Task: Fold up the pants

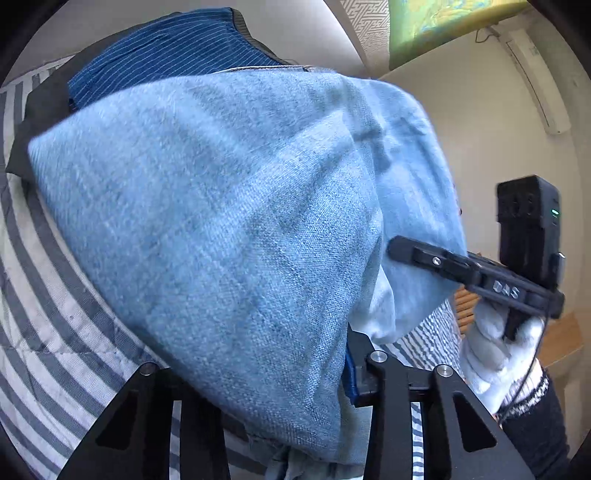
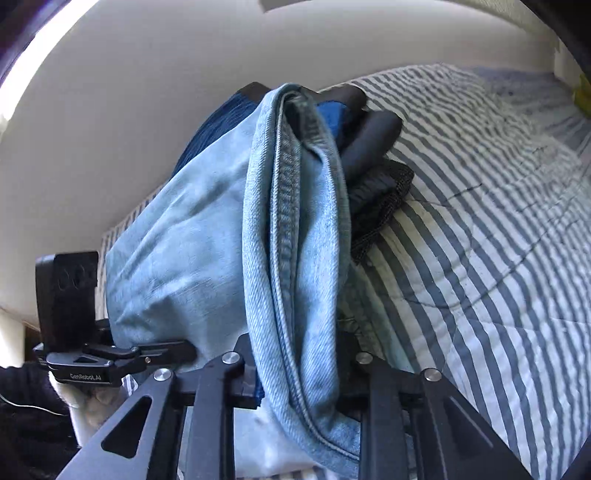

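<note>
Grey-and-white striped bedcover across the bed, lightly creased, under soft daylight. Behind it a plain white wall; in the left wrist view a cream wall carrying a white air conditioner, beside a green-and-yellow picture. Low at the right edge, pale wooden furniture.

- Striped bedcover, grey and white, lying spread over the bed.
- Air conditioner hanging high on the wall.
- Green-yellow picture hanging beside it.
- Black mesh garment resting on the bedcover.
</note>
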`<action>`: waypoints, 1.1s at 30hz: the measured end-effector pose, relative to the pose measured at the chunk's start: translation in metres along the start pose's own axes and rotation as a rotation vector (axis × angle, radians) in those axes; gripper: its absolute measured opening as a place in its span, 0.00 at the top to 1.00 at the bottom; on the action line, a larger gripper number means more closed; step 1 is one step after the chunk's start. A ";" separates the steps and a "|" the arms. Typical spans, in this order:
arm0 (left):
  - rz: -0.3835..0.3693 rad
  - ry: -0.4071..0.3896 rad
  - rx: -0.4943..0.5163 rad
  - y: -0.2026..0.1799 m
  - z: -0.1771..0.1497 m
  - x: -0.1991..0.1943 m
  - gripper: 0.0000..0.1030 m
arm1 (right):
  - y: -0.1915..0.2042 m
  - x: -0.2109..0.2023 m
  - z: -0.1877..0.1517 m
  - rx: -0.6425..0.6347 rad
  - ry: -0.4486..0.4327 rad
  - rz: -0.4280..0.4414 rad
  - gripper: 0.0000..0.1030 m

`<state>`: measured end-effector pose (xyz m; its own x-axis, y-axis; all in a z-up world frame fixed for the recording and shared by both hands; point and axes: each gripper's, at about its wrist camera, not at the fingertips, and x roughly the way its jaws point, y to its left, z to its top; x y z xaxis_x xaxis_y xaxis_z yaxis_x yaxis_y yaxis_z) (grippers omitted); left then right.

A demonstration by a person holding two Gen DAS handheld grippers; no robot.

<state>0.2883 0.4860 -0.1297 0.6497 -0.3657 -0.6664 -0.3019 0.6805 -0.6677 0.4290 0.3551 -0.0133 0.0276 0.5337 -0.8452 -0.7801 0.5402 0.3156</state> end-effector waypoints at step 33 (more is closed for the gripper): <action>0.067 0.337 0.204 0.027 -0.029 -0.104 0.47 | 0.042 -0.062 -0.211 0.539 -0.017 -0.038 0.55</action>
<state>0.1920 0.5241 -0.0879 0.3573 -0.4810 -0.8006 -0.1694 0.8096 -0.5620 0.2627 0.2070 -0.0392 0.0633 0.5157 -0.8544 -0.3471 0.8141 0.4656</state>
